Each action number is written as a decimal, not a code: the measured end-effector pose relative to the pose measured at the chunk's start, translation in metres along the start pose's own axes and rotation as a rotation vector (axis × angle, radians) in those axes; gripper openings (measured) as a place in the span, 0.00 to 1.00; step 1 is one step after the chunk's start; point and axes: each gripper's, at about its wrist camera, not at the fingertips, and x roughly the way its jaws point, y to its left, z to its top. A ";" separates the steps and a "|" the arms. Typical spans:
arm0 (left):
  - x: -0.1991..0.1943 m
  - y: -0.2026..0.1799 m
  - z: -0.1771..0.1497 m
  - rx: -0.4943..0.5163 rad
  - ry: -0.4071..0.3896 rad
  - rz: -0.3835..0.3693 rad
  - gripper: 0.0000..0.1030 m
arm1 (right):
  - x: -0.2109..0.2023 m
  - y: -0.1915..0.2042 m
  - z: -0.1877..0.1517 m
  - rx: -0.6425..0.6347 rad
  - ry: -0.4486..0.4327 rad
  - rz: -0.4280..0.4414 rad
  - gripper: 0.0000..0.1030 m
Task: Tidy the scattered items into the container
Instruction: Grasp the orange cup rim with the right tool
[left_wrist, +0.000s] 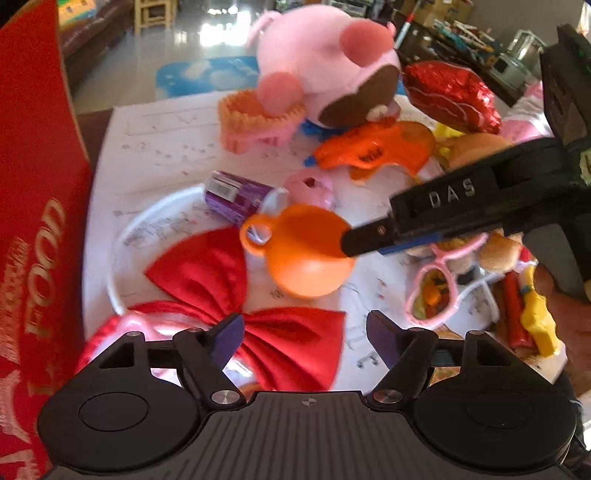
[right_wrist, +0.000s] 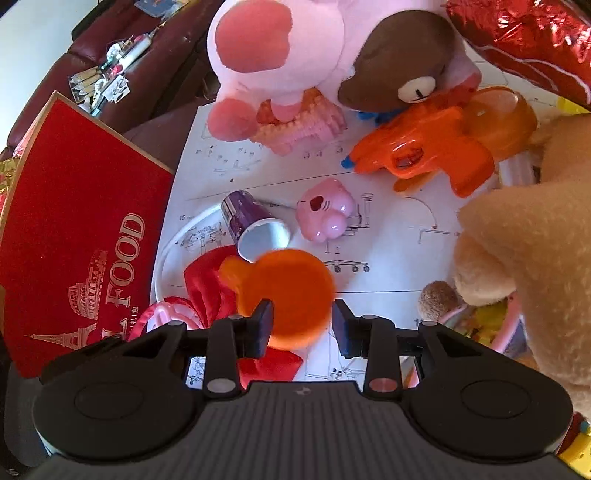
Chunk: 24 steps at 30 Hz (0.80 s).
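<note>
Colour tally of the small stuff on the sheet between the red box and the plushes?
Orange: 2, scoop and toy gun
Pink: 1, pig toy
Purple: 1, cup
Red: 1, bow
Pink and orange: 1, basket
Total: 6

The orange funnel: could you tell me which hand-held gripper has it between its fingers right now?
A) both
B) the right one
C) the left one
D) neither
B: in the right wrist view the right hand-held gripper has the orange funnel between its fingers, and the left wrist view shows its fingertip on the funnel's rim, while the left hand-held gripper stands open over the red bow.
</note>
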 end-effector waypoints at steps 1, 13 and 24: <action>-0.002 0.000 0.003 0.001 -0.011 0.012 0.81 | 0.001 -0.001 0.000 0.010 0.004 0.010 0.39; 0.016 0.007 0.036 -0.003 0.005 0.123 0.64 | -0.005 -0.013 0.002 0.039 -0.023 0.022 0.39; 0.039 0.012 0.021 -0.029 0.093 0.097 0.26 | 0.014 0.001 0.003 -0.009 -0.013 0.013 0.41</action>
